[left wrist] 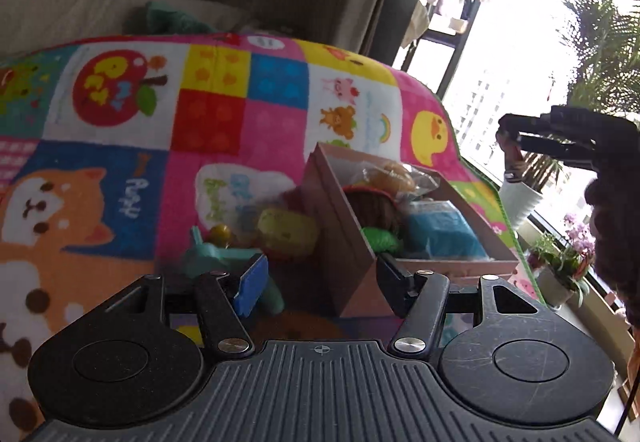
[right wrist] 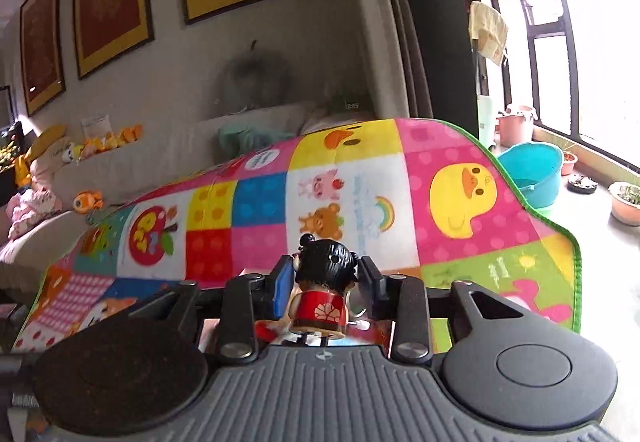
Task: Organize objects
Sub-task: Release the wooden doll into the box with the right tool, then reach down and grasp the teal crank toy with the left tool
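Cardboard, pinkish brown, made up the open box [left wrist: 340, 226] that sat on the patchwork play mat [left wrist: 120, 182], and that box was where I judged the doll [right wrist: 322, 282] should go. My right gripper [right wrist: 326, 274] had the little black-haired doll in the red dress upright between its fingers, partly open around the head, pads seemingly pressed on either side of it. Seen from the left wrist, that gripper hung in the air off to the right of the box, against the window, not yet over it.

To do the step well, I reckoned I should bring the doll across above the box's right side and lower it into a gap. I should let go only once it was below the rim, since the head is round and could slip from the pads.

My left gripper [left wrist: 320, 278] stood about half open with nothing in it, near the box's closest corner, where it could steady the wall.

The box was already well filled:
- a clear bag of bread-like toys [left wrist: 394, 174] at the back
- a brown item [left wrist: 374, 210] that was too blurred to name
- something green [left wrist: 380, 238]
- a blue block [left wrist: 440, 230]

Just outside its left wall lay a yellow toy [left wrist: 286, 230], a teal toy [left wrist: 216, 256] and a small ball [left wrist: 220, 232], not yet packed.
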`<state>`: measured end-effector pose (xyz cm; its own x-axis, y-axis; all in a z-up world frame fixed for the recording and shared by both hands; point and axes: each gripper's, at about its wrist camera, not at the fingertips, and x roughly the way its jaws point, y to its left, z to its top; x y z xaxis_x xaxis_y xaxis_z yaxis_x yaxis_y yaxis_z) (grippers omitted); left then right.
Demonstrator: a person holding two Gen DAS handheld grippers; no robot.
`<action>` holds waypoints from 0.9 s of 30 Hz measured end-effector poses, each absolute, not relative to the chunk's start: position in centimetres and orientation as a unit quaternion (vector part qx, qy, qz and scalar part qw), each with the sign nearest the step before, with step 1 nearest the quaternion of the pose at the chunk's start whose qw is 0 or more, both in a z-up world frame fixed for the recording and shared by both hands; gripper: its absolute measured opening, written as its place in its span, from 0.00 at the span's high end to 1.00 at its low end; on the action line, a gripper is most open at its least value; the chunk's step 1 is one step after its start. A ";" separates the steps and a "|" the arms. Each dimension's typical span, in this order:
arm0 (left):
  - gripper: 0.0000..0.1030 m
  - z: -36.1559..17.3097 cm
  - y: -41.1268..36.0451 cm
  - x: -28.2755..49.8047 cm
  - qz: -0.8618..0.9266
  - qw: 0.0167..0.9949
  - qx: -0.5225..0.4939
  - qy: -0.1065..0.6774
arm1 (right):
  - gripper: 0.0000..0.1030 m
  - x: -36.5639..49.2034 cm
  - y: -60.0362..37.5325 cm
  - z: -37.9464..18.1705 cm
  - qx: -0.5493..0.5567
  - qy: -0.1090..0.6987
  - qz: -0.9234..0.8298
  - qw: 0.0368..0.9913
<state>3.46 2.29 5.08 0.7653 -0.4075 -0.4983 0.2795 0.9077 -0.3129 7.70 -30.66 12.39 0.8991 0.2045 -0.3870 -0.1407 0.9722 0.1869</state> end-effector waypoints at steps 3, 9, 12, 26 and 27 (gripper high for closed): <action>0.37 3.6 3.5 2.6 -0.177 0.931 -0.107 0.300 | 0.30 10.5 -31.1 12.7 0.113 0.226 0.082 0.964; 0.37 1.8 4.6 3.0 -0.165 0.927 -0.112 0.318 | 0.18 6.1 -28.6 9.7 0.033 0.220 0.077 0.972; 0.37 2.3 4.8 3.8 -0.162 0.928 -0.127 0.310 | 0.15 2.6 -26.9 6.9 -0.023 0.230 0.092 0.969; 0.59 3.0 0.5 19.4 -0.125 0.915 -0.095 0.372 | 0.04 -4.0 -24.7 0.1 0.054 0.276 0.117 0.952; 0.59 2.5 0.3 19.3 -0.126 0.911 -0.094 0.380 | 0.03 -4.1 -24.8 0.1 0.058 0.272 0.118 0.953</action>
